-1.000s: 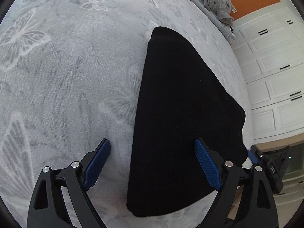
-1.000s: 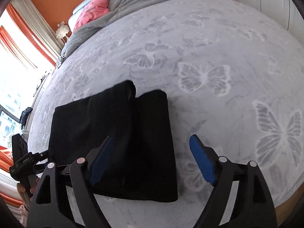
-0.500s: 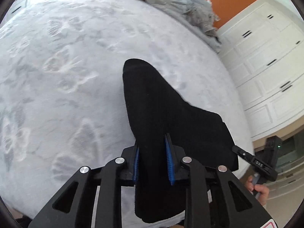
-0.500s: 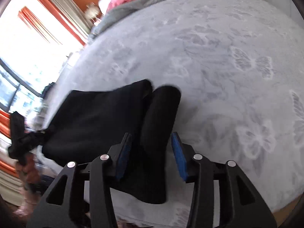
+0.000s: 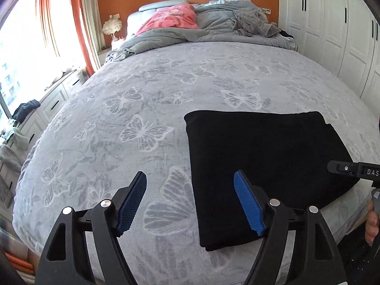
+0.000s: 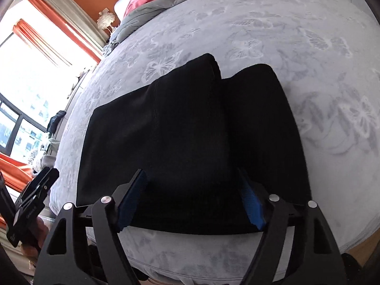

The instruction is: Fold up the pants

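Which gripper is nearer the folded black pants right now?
Right. The right gripper hangs over the folded black pants, jaws opening. The left gripper sits beside their edge, mostly over the butterfly blanket.

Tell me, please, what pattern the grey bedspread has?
White butterflies on the grey bedspread, clearest in the left wrist view.
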`<state>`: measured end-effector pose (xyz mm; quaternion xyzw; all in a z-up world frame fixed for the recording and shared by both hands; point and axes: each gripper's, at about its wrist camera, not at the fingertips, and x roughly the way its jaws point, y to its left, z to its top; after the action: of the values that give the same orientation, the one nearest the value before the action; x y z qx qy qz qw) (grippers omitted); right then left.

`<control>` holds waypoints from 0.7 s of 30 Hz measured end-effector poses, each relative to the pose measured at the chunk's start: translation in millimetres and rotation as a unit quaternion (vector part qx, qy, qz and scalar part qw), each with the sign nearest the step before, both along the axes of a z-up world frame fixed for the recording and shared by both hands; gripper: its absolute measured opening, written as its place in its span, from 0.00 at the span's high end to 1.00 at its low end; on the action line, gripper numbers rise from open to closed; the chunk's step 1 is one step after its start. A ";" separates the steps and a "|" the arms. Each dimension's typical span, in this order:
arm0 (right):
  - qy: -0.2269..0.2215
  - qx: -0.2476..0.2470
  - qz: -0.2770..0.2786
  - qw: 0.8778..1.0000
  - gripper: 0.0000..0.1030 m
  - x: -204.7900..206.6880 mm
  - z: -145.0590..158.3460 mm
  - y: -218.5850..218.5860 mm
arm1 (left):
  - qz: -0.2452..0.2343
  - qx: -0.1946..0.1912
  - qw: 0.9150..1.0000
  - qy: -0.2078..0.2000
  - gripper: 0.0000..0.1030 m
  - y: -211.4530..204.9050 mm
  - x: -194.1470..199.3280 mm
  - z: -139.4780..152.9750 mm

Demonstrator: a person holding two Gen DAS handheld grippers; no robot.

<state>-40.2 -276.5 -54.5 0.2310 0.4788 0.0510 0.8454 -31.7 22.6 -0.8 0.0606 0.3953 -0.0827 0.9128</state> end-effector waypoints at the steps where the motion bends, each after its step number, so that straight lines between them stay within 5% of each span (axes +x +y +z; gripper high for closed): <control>1: -0.002 -0.004 0.002 1.000 0.46 1.4 1.0 4.5 | -0.003 0.000 1.000 0.006 0.29 1.4 -2.3 0.4; 3: -0.006 0.009 0.004 1.000 0.73 6.0 2.3 10.9 | -0.001 -0.003 1.000 0.015 0.29 2.6 -3.3 -1.1; 4: -0.007 0.030 0.007 1.000 0.78 8.7 1.4 11.7 | 0.001 -0.006 1.000 0.019 0.29 4.3 -2.7 -2.5; 11: -0.046 0.090 0.038 0.994 0.84 19.7 41.2 38.5 | 0.014 -0.002 1.000 0.020 0.29 10.0 -4.7 -2.4; 17: -0.101 0.115 0.110 0.982 0.84 39.5 113.7 94.1 | 0.024 -0.024 0.999 0.022 0.29 18.4 -4.3 3.1; 21: -0.180 0.108 0.112 0.971 0.84 18.6 172.1 76.9 | 0.029 -0.066 0.997 0.014 0.24 34.1 -6.8 14.1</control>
<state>-21.5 -199.6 117.6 0.2526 0.3330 0.2378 0.8768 -38.6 56.7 13.3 -0.0124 0.4031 -0.0828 0.9113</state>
